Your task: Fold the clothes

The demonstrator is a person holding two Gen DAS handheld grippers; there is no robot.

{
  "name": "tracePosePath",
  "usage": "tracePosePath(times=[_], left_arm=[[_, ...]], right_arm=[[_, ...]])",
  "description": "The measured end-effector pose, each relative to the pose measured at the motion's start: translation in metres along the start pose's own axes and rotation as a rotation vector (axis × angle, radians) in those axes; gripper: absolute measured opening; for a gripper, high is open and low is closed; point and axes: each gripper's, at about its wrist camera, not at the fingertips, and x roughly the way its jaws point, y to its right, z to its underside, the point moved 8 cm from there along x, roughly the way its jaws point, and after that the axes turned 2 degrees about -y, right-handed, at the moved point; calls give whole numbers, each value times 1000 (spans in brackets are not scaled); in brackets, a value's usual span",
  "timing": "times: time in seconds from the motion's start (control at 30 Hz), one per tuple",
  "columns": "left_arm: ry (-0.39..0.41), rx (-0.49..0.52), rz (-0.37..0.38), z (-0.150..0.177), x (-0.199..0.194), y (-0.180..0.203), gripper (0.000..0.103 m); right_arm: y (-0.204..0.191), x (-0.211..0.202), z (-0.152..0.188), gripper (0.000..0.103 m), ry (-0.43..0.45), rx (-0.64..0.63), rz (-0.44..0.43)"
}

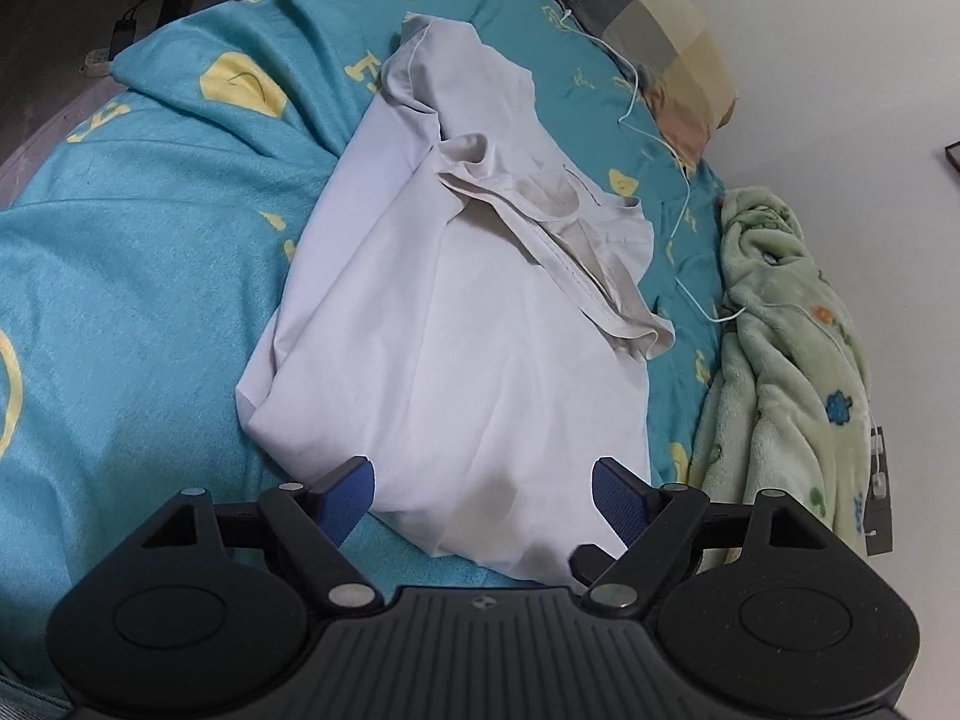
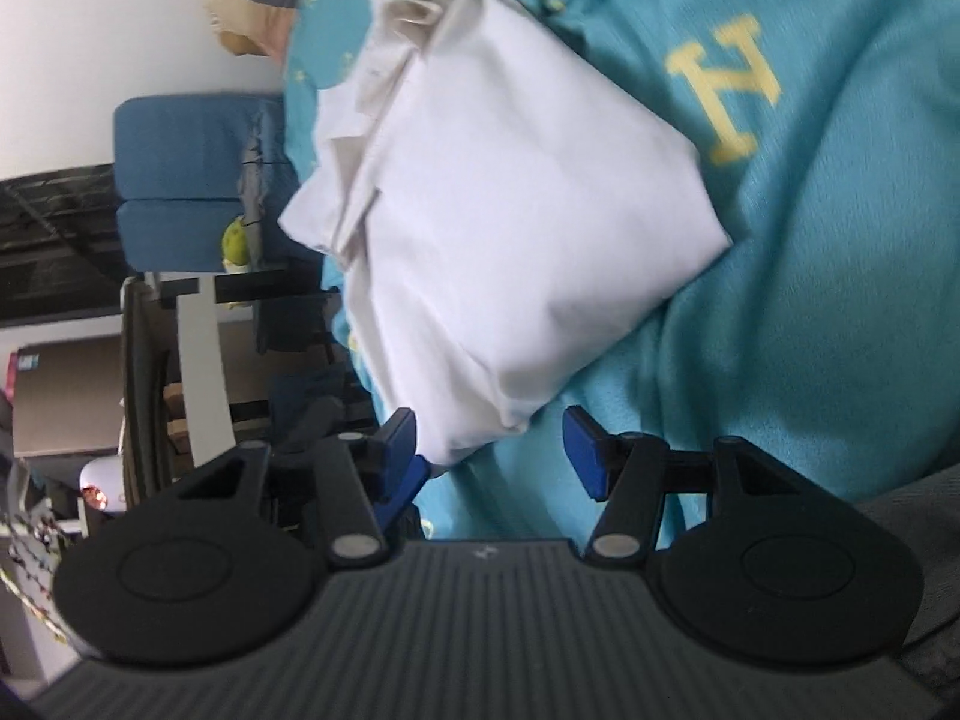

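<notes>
White garment (image 1: pixel 456 324) folded on teal bedspread (image 1: pixel 138 276) | left tool (image 1: pixel 483 495) jaws wide, gripping nothing | right tool (image 2: pixel 489 450) jaws parted, gripping nothing

White garment (image 1: pixel 456 324) on teal bedspread (image 1: pixel 150 276) with yellow letters.

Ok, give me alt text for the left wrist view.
A partly folded white cotton garment lies on a teal bedspread with yellow prints, in front of the open left gripper. A green fleece blanket is bunched at right, with a checked pillow beyond.
</notes>
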Motion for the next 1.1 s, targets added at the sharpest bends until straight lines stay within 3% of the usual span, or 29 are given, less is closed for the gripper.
tracePosePath(times=[0.2, 0.4, 0.5, 0.67, 0.83, 0.93, 1.1], left_arm=[[-6, -52, 5, -8, 10, -9, 82], [-24, -88, 14, -10, 16, -17, 82], [-24, -89, 16, -10, 16, -16, 82], [-25, -81, 34, -11, 12, -14, 82], [-51, -64, 240, -5, -14, 14, 83], [-91, -50, 349, 4, -18, 32, 96], [-251, -114, 390, 35, 14, 33, 96]], right_arm=[[19, 5, -15, 57, 58, 69, 43], [20, -2, -27, 56, 142, 86, 27], [19, -6, -31, 48, 170, 80, 20], [13, -11, -35, 22, 197, 32, 13], [-7, -17, -35, 16, 228, -41, -29], [-11, -20, -37, 16, 236, -53, -45], [-16, -23, -39, 16, 238, -47, -86]])
